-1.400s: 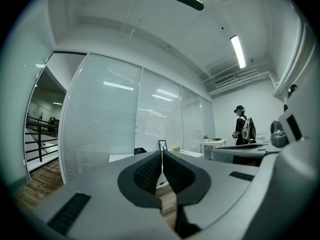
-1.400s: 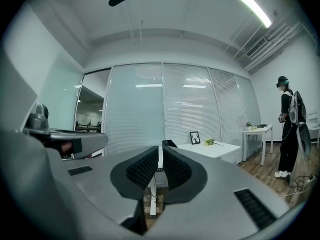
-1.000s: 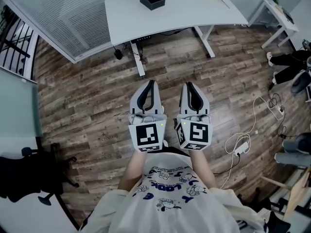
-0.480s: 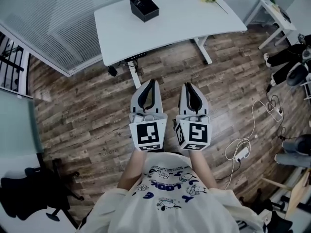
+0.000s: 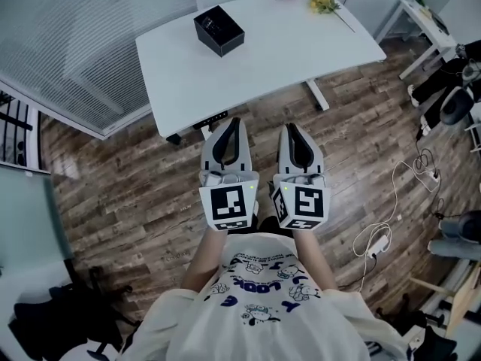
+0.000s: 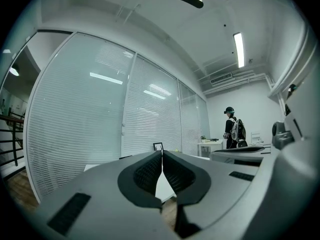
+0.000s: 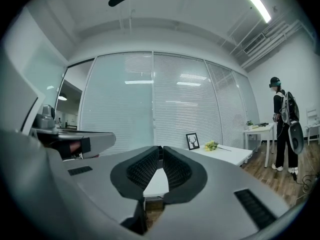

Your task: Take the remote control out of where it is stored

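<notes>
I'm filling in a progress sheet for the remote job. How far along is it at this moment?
Done: nothing yet; the black box sits untouched on the white desk. In hand: nothing; the left gripper and right gripper are both shut and empty, held side by side well short of the box. Left: reach the box, probably where the remote is stored, and lift the remote out.

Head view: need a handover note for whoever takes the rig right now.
Left gripper: jaws shut, empty.
Right gripper: jaws shut, empty.
Both are held level, in front of the desk.
Black box sits on the desk. The remote is not visible; it may be inside the box, cannot tell.
Done: nothing yet.
Left: reach the desk, find the remote, take it out.
</notes>
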Action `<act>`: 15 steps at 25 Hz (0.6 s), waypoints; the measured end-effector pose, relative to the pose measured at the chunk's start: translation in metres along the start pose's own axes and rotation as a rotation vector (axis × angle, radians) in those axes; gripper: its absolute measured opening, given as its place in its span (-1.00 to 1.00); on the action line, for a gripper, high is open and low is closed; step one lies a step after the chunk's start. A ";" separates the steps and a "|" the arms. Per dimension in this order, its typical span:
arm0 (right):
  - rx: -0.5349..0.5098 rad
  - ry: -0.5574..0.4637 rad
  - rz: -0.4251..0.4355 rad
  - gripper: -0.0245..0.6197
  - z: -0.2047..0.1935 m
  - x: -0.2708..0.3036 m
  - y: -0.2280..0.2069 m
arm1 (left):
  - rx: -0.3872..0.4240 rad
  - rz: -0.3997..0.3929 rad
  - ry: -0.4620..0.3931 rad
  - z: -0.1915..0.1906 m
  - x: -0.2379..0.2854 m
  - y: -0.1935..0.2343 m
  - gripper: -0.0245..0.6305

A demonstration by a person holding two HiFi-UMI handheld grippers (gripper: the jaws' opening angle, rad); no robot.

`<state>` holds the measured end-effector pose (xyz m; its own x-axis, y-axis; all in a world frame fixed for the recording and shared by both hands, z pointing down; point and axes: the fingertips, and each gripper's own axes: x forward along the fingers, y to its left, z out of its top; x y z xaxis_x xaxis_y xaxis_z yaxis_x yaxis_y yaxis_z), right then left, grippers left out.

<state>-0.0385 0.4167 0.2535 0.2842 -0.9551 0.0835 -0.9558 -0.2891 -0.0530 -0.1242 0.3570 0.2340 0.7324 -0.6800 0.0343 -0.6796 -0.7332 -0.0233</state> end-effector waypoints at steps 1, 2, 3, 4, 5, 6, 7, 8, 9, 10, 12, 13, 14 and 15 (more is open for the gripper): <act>0.000 0.001 0.004 -0.77 0.000 0.008 0.001 | -0.003 0.002 0.000 0.000 0.007 0.005 -0.87; -0.001 0.003 0.008 -0.77 0.000 0.016 0.002 | -0.006 0.006 0.000 -0.001 0.013 0.010 -0.87; -0.004 0.006 0.011 -0.77 0.000 0.023 0.003 | -0.009 0.011 0.002 -0.002 0.019 0.015 -0.87; -0.006 0.011 0.014 -0.77 0.000 0.030 0.003 | -0.012 0.015 0.005 -0.003 0.024 0.018 -0.87; -0.008 0.015 0.017 -0.77 -0.001 0.035 0.002 | -0.015 0.020 0.008 -0.005 0.028 0.022 -0.87; -0.009 0.020 0.021 -0.77 -0.002 0.040 0.001 | -0.017 0.025 0.013 -0.006 0.032 0.024 -0.87; -0.009 0.024 0.024 -0.77 -0.003 0.044 0.000 | -0.019 0.031 0.017 -0.008 0.036 0.027 -0.87; -0.008 0.028 0.028 -0.77 -0.004 0.049 -0.001 | -0.021 0.037 0.021 -0.010 0.039 0.029 -0.87; -0.008 0.032 0.032 -0.77 -0.005 0.054 -0.002 | -0.024 0.043 0.025 -0.011 0.043 0.031 -0.87; -0.007 0.036 0.037 -0.77 -0.006 0.059 -0.004 | -0.026 0.050 0.028 -0.013 0.047 0.033 -0.87; -0.005 0.043 0.048 -0.77 -0.008 0.071 -0.006 | -0.028 0.064 0.036 -0.016 0.056 0.037 -0.87; -0.004 0.045 0.054 -0.77 -0.009 0.078 -0.008 | -0.028 0.072 0.039 -0.017 0.061 0.039 -0.87; -0.004 0.047 0.061 -0.77 -0.010 0.085 -0.010 | -0.029 0.080 0.040 -0.018 0.067 0.042 -0.87; -0.004 0.048 0.069 -0.77 -0.010 0.093 -0.011 | -0.029 0.090 0.041 -0.019 0.072 0.045 -0.87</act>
<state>-0.0021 0.3316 0.2723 0.2137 -0.9686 0.1272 -0.9733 -0.2222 -0.0567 -0.1024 0.2753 0.2548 0.6668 -0.7415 0.0741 -0.7436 -0.6686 0.0006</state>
